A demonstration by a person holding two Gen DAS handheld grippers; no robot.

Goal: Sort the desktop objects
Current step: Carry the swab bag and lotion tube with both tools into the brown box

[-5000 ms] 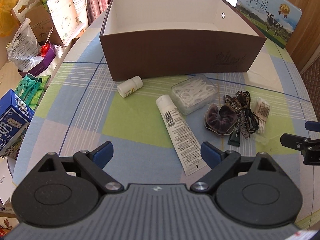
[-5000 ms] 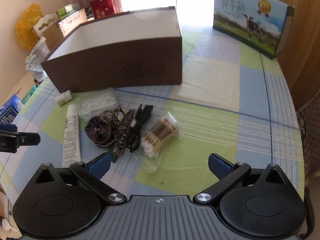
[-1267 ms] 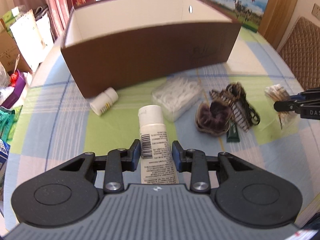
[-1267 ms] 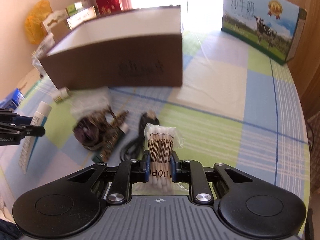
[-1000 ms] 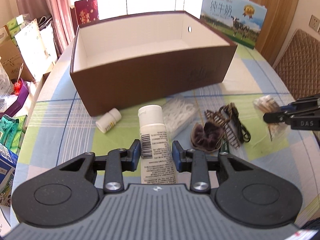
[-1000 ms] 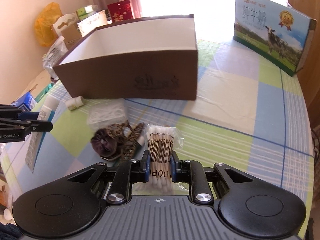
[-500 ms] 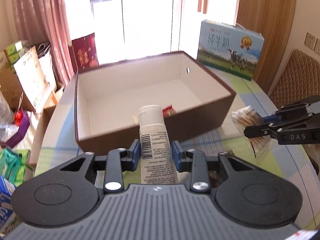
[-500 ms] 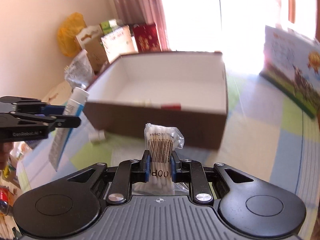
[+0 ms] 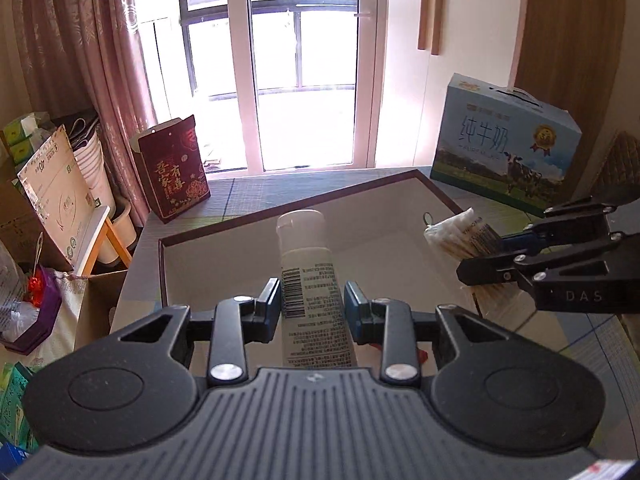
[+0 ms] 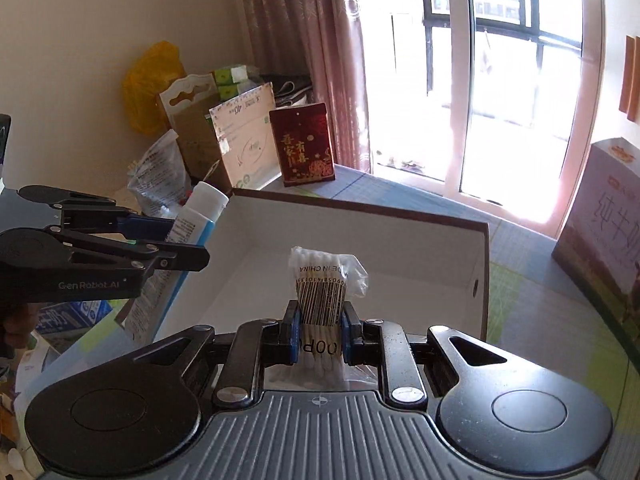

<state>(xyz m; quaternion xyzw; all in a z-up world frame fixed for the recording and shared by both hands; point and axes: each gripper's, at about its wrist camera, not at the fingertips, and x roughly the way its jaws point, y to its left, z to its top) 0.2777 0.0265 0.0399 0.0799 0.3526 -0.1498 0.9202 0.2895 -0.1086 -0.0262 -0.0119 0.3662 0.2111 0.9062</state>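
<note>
My left gripper (image 9: 312, 304) is shut on a white cream tube (image 9: 310, 276), cap pointing forward, held in the air over the open brown box (image 9: 280, 216). In the right wrist view the same tube (image 10: 192, 216) hangs at the box's left wall. My right gripper (image 10: 318, 334) is shut on a clear pack of cotton swabs (image 10: 322, 276) with a barcode, also raised above the box (image 10: 360, 208), whose inside is white. The swab pack (image 9: 460, 236) shows at the right of the left wrist view, over the box's right side.
A blue milk carton case (image 9: 504, 148) stands on the checked tablecloth to the right of the box. A dark red gift bag (image 9: 174, 172) stands beyond the box's far left. Cardboard boxes and bags (image 10: 208, 136) crowd the floor to the left. A small red item (image 9: 420, 354) lies low in the box.
Both grippers have risen and moved forward with their loads, from in front of the box to above its opening. The loose objects on the table have dropped out of view.
</note>
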